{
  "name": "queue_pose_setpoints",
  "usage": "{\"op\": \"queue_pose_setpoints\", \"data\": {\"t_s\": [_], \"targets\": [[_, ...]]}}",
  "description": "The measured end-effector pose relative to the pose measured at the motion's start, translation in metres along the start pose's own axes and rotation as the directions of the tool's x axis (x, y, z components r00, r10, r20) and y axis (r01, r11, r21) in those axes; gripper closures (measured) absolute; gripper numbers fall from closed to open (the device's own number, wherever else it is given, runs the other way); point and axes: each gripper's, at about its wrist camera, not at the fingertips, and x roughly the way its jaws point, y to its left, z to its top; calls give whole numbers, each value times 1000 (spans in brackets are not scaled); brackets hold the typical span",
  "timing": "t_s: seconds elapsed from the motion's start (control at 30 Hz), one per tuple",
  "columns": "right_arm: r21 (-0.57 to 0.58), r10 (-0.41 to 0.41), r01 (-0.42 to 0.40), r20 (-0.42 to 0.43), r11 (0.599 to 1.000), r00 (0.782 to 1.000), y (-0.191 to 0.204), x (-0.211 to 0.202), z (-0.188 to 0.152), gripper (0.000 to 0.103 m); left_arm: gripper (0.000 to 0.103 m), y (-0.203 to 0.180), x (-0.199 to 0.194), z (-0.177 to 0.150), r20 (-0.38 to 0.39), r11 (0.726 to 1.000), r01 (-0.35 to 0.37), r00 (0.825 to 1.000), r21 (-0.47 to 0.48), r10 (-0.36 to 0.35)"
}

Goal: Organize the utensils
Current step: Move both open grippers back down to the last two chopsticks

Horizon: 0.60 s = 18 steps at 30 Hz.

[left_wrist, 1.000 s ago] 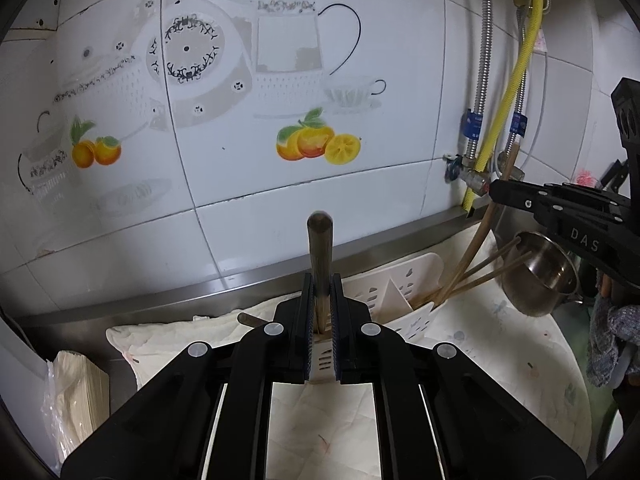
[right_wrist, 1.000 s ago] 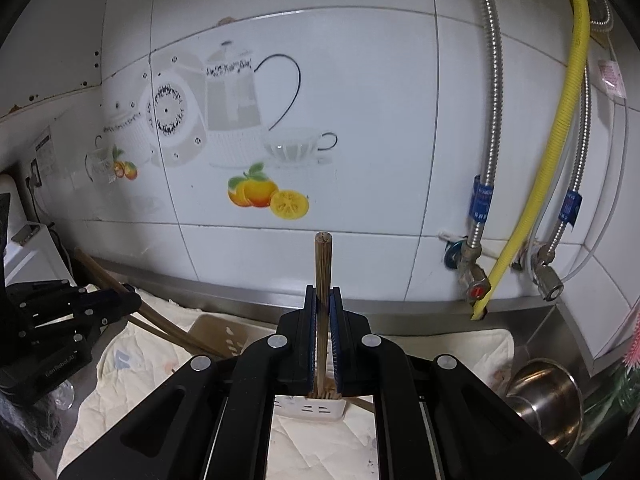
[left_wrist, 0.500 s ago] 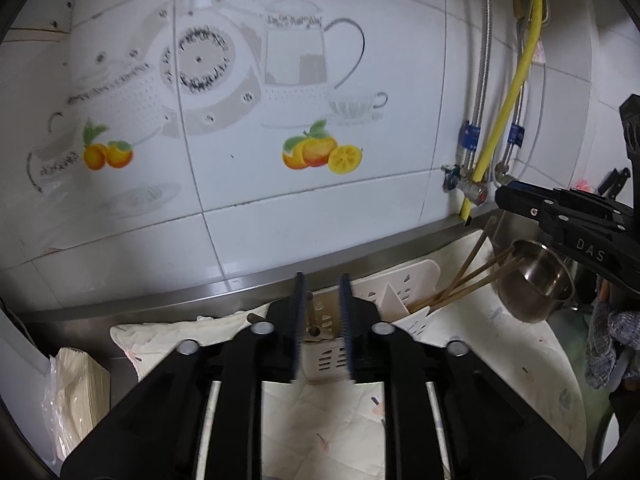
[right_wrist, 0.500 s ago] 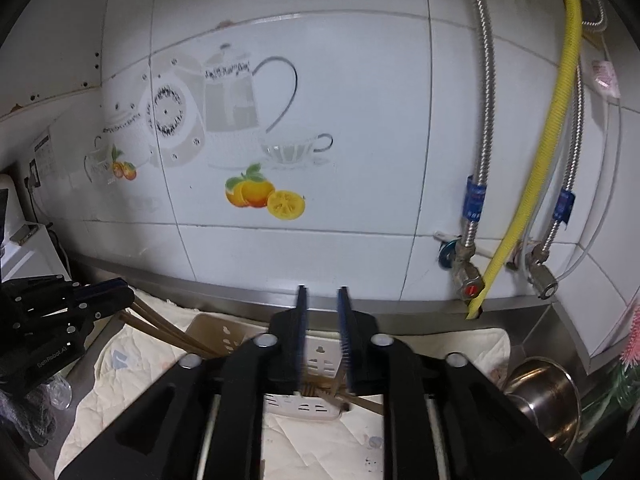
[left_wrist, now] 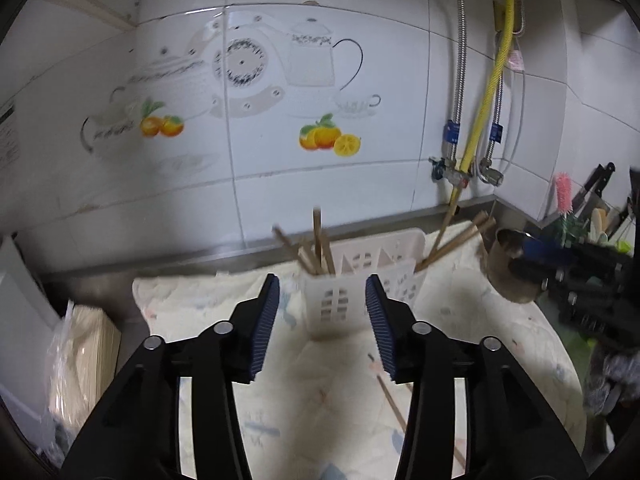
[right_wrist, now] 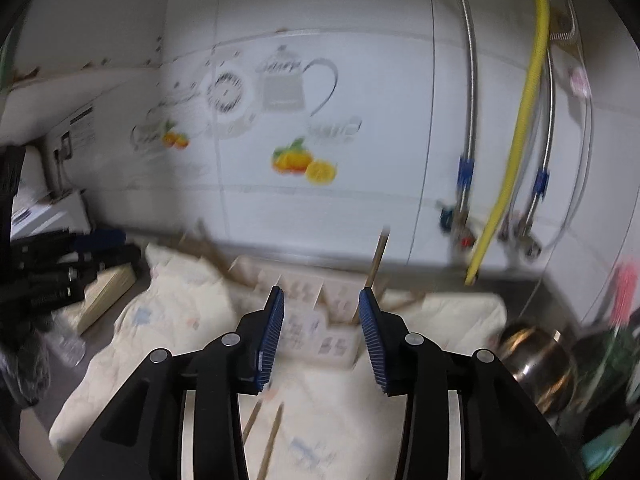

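Observation:
A white slotted utensil holder (left_wrist: 356,276) stands on a pale cloth (left_wrist: 480,320) by the tiled wall. Several wooden chopsticks (left_wrist: 318,240) stand in its left compartment and others (left_wrist: 456,240) lean from its right end. My left gripper (left_wrist: 322,292) is open and empty, pulled back in front of the holder. My right gripper (right_wrist: 321,312) is open and empty, also back from the holder (right_wrist: 304,320), where a chopstick (right_wrist: 376,268) stands. Loose chopsticks lie on the cloth in the left wrist view (left_wrist: 390,400) and in the right wrist view (right_wrist: 272,436).
A steel pot (left_wrist: 508,264) sits to the right of the holder, also seen in the right wrist view (right_wrist: 532,364). Metal hoses and a yellow hose (left_wrist: 484,112) run down the wall. A paper-wrapped bundle (left_wrist: 86,360) lies left of the cloth.
Both grippers let go of the chopsticks they held, dropping them into the holder, then opened wide and drew back and up from it.

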Motion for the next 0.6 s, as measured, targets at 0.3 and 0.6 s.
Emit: {"op": "queue_pose_setpoints", "data": {"t_s": [0.3,0.6], "targets": [[10,32,-31,-114,999,993,28,-7,-101,65,53,8,-19,-65,-39,998,-39,999,-51,37],[77,92,-76,-228,994,969,46,-3,-178,65,50,21,-21,-122,-107,987,-51,994,-152,35]]}}
